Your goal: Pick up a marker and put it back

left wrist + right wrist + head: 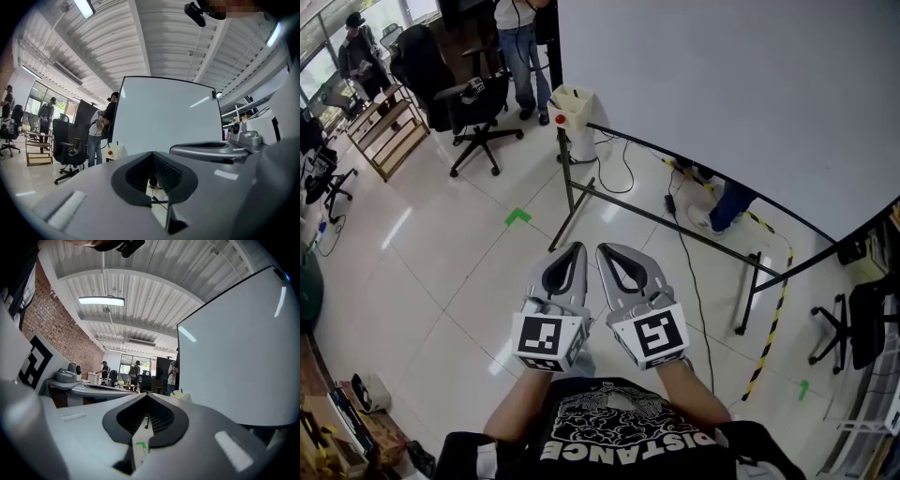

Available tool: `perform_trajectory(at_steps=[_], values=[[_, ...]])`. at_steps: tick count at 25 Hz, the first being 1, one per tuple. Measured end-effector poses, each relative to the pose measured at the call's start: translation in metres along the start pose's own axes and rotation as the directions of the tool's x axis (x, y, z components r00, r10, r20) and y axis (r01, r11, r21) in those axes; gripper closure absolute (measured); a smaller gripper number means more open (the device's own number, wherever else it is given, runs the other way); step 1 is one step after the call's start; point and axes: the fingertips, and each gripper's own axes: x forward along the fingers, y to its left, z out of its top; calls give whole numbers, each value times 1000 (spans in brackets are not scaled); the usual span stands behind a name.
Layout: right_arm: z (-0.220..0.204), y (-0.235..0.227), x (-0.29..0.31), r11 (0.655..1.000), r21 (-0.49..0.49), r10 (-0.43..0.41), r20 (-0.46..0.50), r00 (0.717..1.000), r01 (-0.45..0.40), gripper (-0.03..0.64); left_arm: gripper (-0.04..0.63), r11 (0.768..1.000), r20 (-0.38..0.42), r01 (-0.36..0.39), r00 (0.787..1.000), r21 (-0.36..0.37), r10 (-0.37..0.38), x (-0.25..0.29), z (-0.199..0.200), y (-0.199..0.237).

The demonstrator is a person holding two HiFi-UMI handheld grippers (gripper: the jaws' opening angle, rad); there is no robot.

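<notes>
No marker shows in any view. A large whiteboard (pixel 722 94) on a black metal stand (pixel 572 187) stands ahead of me, tilted across the upper right. My left gripper (pixel 579 247) and right gripper (pixel 602 248) are held side by side close to my chest, above the tiled floor and short of the board. Both have their tips touching, with nothing between them. In the left gripper view the shut left gripper (pixel 151 153) points at the whiteboard (pixel 164 117). In the right gripper view the right gripper (pixel 146 395) has the whiteboard (pixel 243 366) at its right.
A cream box with a red button (pixel 572 105) sits at the board's left corner. Cables (pixel 684 253) and yellow-black tape (pixel 773 319) run over the floor under the stand. A black office chair (pixel 478 112), a standing person (pixel 520 47) and a wooden shelf (pixel 389 131) are at far left.
</notes>
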Motion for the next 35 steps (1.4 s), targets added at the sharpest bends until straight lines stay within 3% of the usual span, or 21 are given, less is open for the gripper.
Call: perform_trajectory(at_steps=[21, 35], values=[[8, -17, 139, 997, -25, -70, -23, 997, 69, 617, 589, 995, 16, 98, 995, -19, -98, 78, 16, 109], [10, -29, 198, 997, -40, -68, -19, 998, 67, 617, 589, 996, 20, 87, 996, -32, -86, 114, 16, 157]])
